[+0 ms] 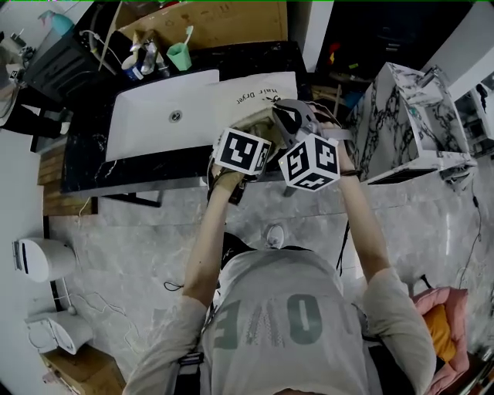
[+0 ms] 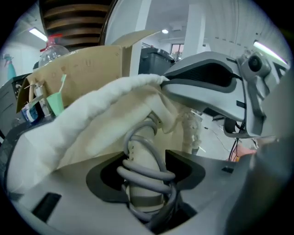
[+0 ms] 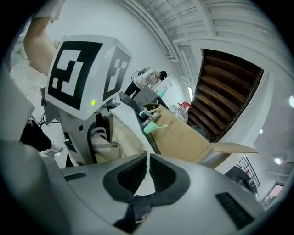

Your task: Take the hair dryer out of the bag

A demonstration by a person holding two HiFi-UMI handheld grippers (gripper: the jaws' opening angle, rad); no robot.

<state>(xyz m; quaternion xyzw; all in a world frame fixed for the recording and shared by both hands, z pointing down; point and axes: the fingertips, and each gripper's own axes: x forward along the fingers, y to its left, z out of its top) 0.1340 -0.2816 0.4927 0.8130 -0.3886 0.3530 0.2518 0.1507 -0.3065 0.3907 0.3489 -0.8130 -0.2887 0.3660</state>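
A cream cloth bag (image 1: 251,94) lies on the black counter (image 1: 85,166), partly over the sink. The hair dryer's cream handle (image 2: 143,147), wound with a grey cord (image 2: 147,176), sticks out of the bag's mouth (image 2: 92,124). My left gripper (image 2: 146,170) is shut on that handle and cord. My right gripper (image 3: 147,166) is shut on the bag's thin edge (image 3: 146,158), and it shows from the left gripper view pinching the rim (image 2: 164,81). The dryer's head stays hidden inside the bag. In the head view both marker cubes (image 1: 241,150) sit close together at the counter's front.
A white sink (image 1: 166,116) is set in the counter. A green cup with a toothbrush (image 1: 179,55) and a cardboard box (image 1: 208,23) stand behind it. A marble-patterned cabinet (image 1: 409,123) is at the right. White appliances (image 1: 42,258) stand on the floor at the left.
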